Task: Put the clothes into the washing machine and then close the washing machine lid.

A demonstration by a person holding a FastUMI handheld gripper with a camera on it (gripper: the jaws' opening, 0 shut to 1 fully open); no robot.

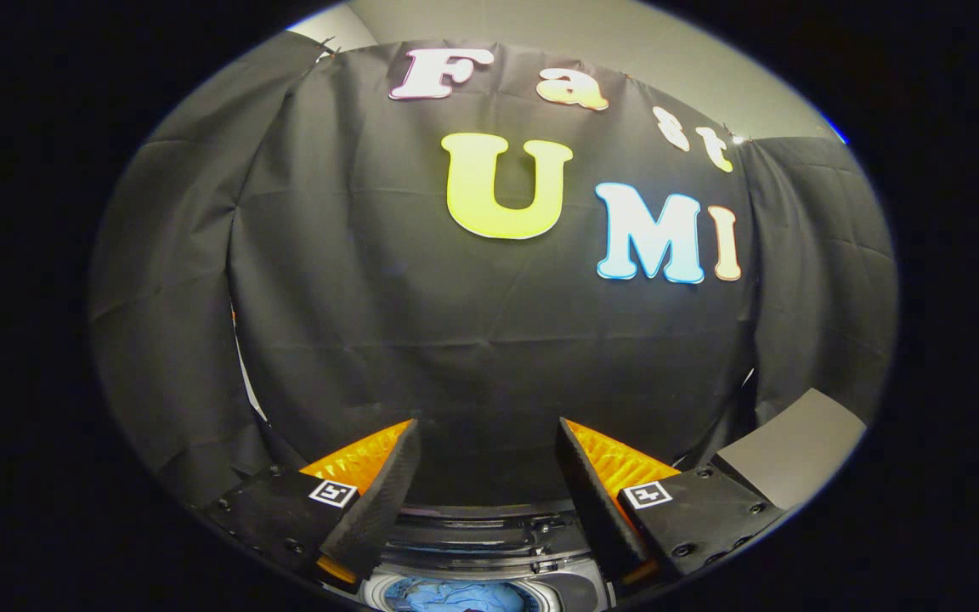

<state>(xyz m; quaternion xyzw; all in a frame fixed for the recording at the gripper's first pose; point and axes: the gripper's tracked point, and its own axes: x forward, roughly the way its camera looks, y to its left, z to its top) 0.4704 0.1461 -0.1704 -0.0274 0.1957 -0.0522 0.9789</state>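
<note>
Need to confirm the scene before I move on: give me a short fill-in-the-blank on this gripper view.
1. The gripper is ____, with nothing between its fingers.
2. The cloth in the washing machine drum is ____ in colour.
3. The booth wall beyond the fingers is ____ cloth.

Missing words: open; blue; black
</note>
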